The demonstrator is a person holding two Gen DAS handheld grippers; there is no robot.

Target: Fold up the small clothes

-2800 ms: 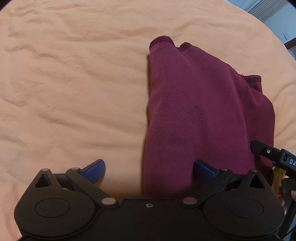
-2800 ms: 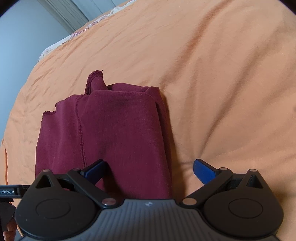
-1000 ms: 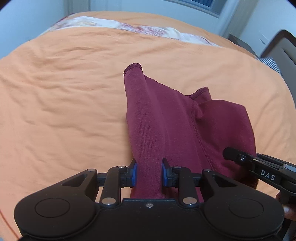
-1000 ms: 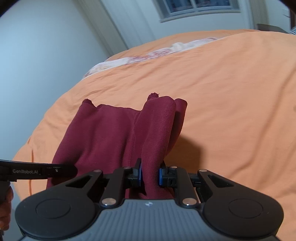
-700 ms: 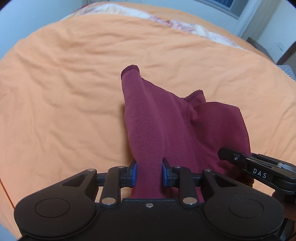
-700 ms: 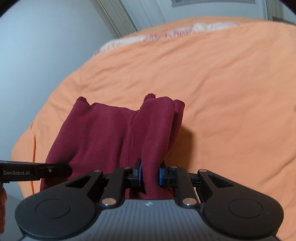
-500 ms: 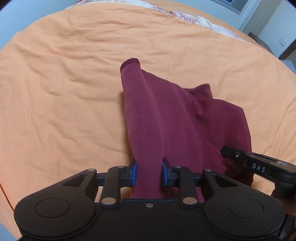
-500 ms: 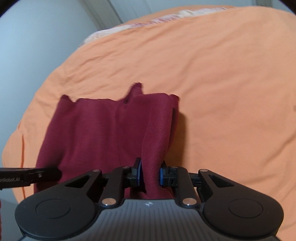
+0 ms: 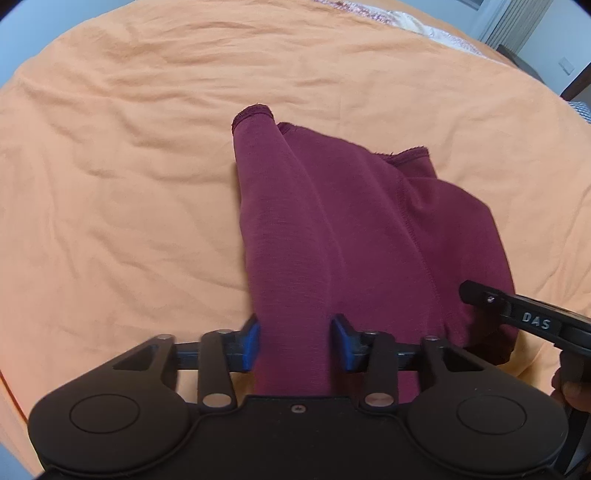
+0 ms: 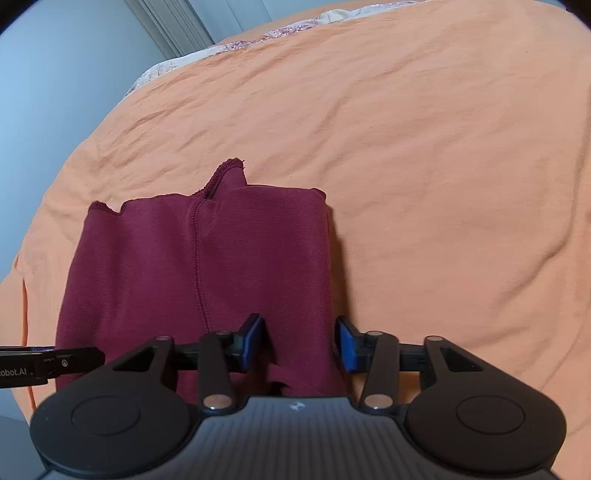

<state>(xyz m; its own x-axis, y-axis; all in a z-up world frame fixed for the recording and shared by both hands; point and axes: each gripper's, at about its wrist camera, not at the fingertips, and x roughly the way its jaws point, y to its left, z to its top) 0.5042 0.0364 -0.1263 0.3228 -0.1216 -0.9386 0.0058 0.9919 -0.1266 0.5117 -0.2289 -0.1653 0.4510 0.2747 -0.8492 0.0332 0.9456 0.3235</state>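
A dark red knit garment (image 9: 332, 221) lies folded on the orange bed sheet (image 9: 110, 184), its hemmed ends pointing away from me. My left gripper (image 9: 295, 339) is open a little, its blue pads either side of the garment's near left fold. In the right wrist view the garment (image 10: 221, 258) lies flat with a seam down its middle. My right gripper (image 10: 299, 341) is also slightly open, straddling the near right fold, with a dark gap beside its left pad. Each gripper's side shows in the other's view, the right one (image 9: 528, 319) and the left one (image 10: 44, 363).
The orange sheet (image 10: 443, 184) spreads wide and wrinkled on all sides of the garment. Patterned bedding (image 10: 258, 40) lies along the far edge, with a wall and curtain (image 10: 173, 26) behind. A hand (image 9: 569, 391) shows at the right edge of the left wrist view.
Both grippers were shut on the lifted near folds; now their pads have parted. The garment has come down and lies flatter on the sheet.
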